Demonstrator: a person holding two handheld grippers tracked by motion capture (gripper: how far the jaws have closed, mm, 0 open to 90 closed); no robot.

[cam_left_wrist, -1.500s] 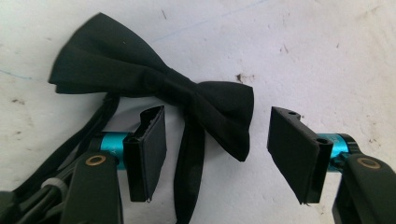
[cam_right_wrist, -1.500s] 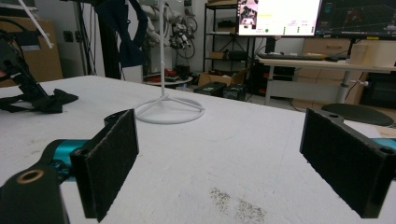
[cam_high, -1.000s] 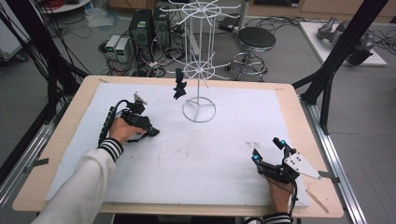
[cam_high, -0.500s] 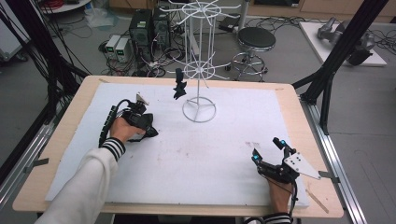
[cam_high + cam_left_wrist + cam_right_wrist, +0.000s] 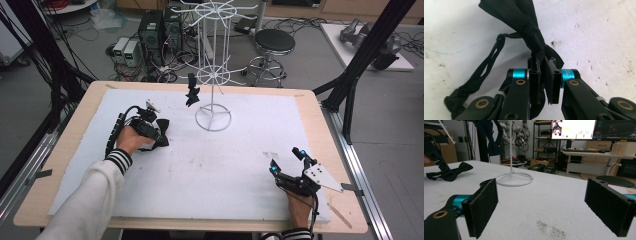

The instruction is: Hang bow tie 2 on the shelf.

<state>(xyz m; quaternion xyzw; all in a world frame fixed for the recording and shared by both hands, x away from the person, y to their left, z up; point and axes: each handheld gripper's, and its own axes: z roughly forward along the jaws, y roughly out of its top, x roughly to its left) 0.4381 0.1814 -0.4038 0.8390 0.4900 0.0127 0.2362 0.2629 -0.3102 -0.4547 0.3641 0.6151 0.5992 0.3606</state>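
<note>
While pinched in the left gripper's (image 5: 543, 82) closing jaws, bow tie (image 5: 161, 131) well left of wire stand (image 5: 213, 118); right gripper's (image 5: 289, 161) jaws spread.

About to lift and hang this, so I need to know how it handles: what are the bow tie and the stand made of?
Bow tie: looks like soft black fabric with a slight satin sheen; it folds and creases, and a thin strap trails from its knot. The left gripper pinches it.
Stand: looks like white coated metal wire; thin rigid rods and a ring base.

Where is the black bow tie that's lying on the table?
In the high view, the black fabric bow tie lies on the white table cover, at the left, pinched in the left claw, left of the white wire stand.
</note>
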